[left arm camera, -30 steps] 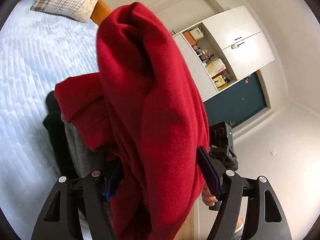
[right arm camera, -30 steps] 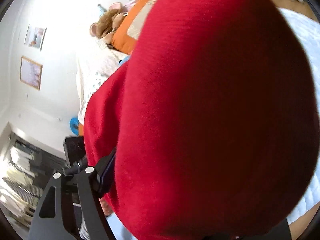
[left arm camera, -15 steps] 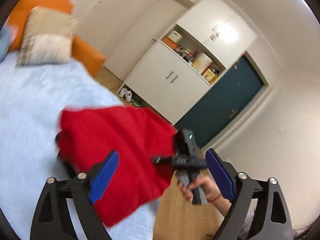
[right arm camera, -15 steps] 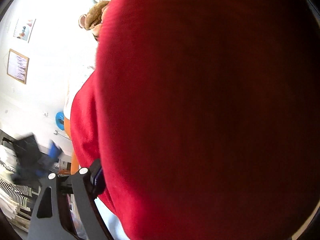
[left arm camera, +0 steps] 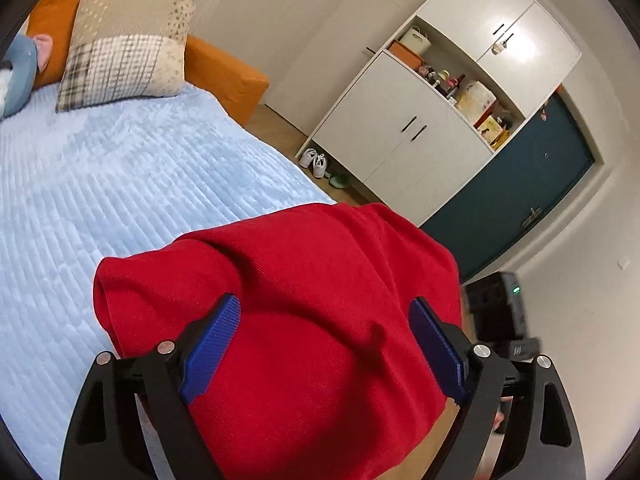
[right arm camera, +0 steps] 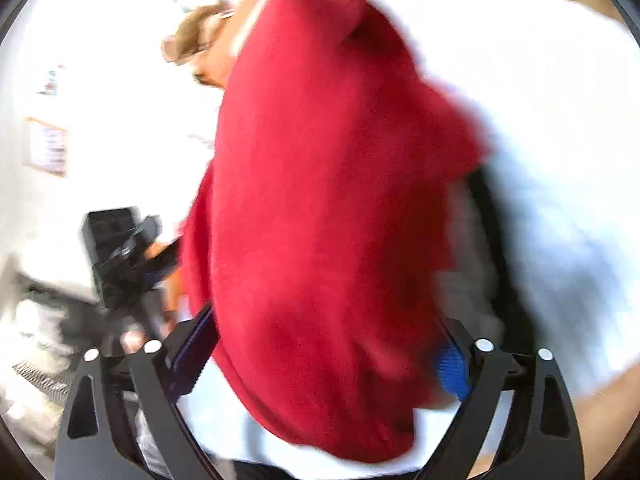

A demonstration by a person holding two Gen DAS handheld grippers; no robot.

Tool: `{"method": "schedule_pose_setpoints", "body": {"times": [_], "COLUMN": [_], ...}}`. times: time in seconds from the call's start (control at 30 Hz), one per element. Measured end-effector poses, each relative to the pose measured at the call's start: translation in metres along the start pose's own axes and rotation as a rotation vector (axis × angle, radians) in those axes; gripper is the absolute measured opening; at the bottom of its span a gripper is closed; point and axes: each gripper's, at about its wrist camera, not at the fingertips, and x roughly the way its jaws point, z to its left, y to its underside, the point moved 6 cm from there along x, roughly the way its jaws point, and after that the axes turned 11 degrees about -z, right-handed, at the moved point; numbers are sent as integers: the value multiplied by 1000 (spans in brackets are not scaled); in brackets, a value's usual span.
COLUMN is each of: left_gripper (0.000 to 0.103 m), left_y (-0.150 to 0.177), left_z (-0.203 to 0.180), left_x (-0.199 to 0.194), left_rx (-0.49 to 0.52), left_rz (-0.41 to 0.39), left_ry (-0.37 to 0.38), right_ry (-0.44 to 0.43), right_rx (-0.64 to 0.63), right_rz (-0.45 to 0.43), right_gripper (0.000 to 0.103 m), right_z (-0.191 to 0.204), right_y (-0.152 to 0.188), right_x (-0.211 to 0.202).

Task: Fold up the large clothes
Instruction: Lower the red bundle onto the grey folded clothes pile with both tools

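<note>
A red knit garment (left arm camera: 304, 288) lies bunched at the near edge of the bed (left arm camera: 120, 200), hanging partly over the side. My left gripper (left arm camera: 324, 308) hovers over it with its blue pads (left arm camera: 212, 344) wide apart. The cloth fills the gap, the pads do not pinch it, and the jaws are closing slightly. In the blurred right wrist view the same red garment (right arm camera: 328, 208) sits between the fingers of my right gripper (right arm camera: 324, 328). Those jaws are opening and nothing is clamped. The left gripper (right arm camera: 120, 256), in a hand, shows beside the cloth.
A patchwork pillow (left arm camera: 124, 48) leans on an orange headboard (left arm camera: 224, 72). Beyond the bed stand a white cabinet (left arm camera: 400, 136), a pair of shoes (left arm camera: 314, 158) on the wooden floor and a dark teal door (left arm camera: 512, 200). A dark garment (right arm camera: 484, 216) lies under the red one.
The red garment hung over both grippers a second ago. The left gripper let it go, swung clear, and is back over it. The cloth has dropped away from the right lens.
</note>
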Motion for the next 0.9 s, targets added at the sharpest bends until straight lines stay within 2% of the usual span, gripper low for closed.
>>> {"method": "schedule_pose_setpoints", "body": {"times": [0.07, 0.13, 0.23, 0.27, 0.3, 0.33, 0.37, 0.4, 0.43, 0.5, 0.57, 0.67, 0.77, 0.9], "left_gripper": [87, 88, 92, 92, 92, 92, 92, 92, 92, 92, 92, 91, 91, 91], "left_y": [2, 2, 3, 4, 4, 5, 6, 6, 6, 6, 7, 11, 18, 20], "left_z": [3, 3, 2, 1, 0, 0, 0, 0, 1, 0, -1, 0, 1, -2], "left_x": [3, 5, 7, 7, 6, 6, 5, 5, 5, 8, 13, 28, 39, 39], "left_rx": [-2, -22, -25, -19, -16, -7, -1, 6, 13, 34, 68, 110, 118, 145], "left_rz": [-8, -26, -30, -28, -28, -25, -24, -22, -21, -21, -15, -25, -66, -67], "left_ry": [3, 11, 20, 17, 16, 14, 12, 10, 8, 9, 34, 46, 39, 11], "right_ry": [91, 168, 200, 174, 148, 154, 161, 162, 174, 252, 269, 232, 247, 300], "right_rx": [-31, -120, -309, -361, -400, -407, -397, -368, -342, -362, -396, -339, -345, -416], "right_rz": [-69, -191, -340, -368, -376, -354, -308, -248, -194, -112, -134, -205, -213, -218], "right_gripper": [94, 94, 94, 94, 94, 89, 79, 48, 31, 27, 26, 26, 27, 28], "right_z": [1, 19, 73, 96, 113, 145, 145, 138, 131, 121, 100, 80, 68, 92], "right_y": [2, -23, -52, -46, -55, -47, -54, -58, -57, -4, 11, 8, 11, 6], "right_x": [-35, -59, -71, -81, -69, -44, -18, 12, 35, 41, 53, 63, 55, 50]}}
